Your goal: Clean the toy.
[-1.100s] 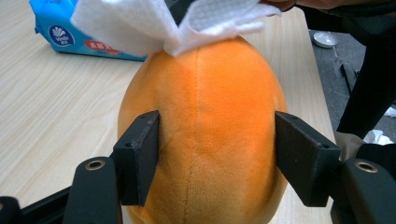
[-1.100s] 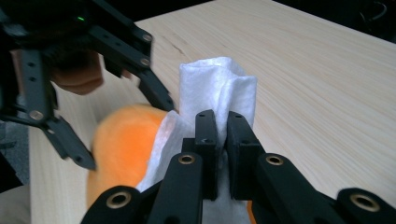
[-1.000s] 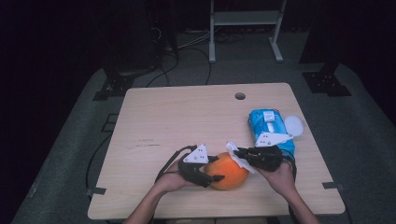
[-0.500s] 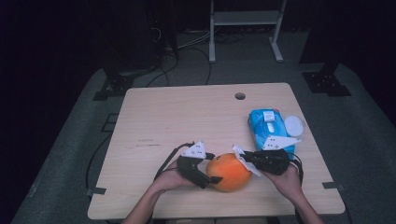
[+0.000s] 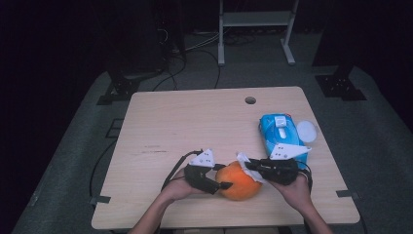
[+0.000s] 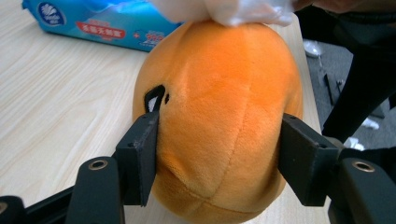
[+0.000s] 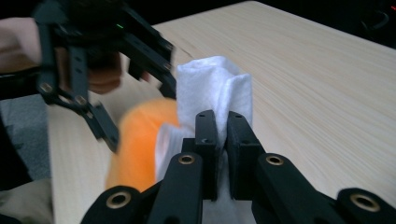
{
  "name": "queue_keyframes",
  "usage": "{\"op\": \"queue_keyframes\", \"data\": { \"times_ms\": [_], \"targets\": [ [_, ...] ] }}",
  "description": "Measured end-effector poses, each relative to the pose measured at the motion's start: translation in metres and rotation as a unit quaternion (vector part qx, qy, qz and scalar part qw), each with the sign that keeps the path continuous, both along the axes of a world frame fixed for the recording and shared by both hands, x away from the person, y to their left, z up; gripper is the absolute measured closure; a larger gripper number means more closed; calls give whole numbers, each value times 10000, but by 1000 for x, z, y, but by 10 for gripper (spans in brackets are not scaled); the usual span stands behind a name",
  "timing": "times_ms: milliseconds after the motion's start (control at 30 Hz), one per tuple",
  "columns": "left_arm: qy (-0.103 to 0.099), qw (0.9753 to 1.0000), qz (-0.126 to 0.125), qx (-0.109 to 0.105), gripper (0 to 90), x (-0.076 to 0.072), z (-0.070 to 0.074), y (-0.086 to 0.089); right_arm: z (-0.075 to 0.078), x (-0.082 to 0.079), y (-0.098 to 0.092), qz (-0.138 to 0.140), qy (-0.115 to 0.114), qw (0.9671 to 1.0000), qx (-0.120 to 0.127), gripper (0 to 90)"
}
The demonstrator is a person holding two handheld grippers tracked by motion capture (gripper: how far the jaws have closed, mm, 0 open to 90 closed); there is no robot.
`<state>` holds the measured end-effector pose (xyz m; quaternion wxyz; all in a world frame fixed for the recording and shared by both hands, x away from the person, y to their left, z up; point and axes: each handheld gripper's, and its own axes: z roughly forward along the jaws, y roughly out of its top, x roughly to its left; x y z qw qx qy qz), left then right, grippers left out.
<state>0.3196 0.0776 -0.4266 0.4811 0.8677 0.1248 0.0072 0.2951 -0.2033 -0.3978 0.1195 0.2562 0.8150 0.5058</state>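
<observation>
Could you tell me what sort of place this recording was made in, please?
Probably a lab or studio set up for recording, not a home. A bare wooden table with a cable hole stands on grey carpet in a dark room, cables trail across the floor behind it, and a metal stand stands farther back.

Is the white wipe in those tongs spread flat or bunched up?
Bunched up. The wipe stands in folds above the right tongs, whose jaws are shut on it, and it touches the orange plush.
</observation>
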Motion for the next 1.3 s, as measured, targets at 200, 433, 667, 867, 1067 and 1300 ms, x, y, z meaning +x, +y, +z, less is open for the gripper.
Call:
{"op": "queue_keyframes", "data": {
  "times_ms": [200,433,667,867,1067,1300],
  "targets": [
    [136,9998,52,-130,364,3,-2,2,-17,3,-34,-404,348,9985,120,836],
    [144,9998,105,-118,363,4,-2,2,-13,-5,-31,-386,238,9990,26,836],
    [225,9994,202,-181,346,7,-5,5,-2,-11,-4,-61,-50,9999,-75,836],
    [95,9994,46,-315,210,3,-1,0,-12,-1,-14,-172,133,9998,17,836],
    [33,9992,27,-399,99,6,-9,-4,-14,0,-26,-285,208,9994,43,836],
    [-194,9987,-95,-467,317,-2,-7,-9,-12,1,-28,-323,249,9990,157,836]
  ]
}}
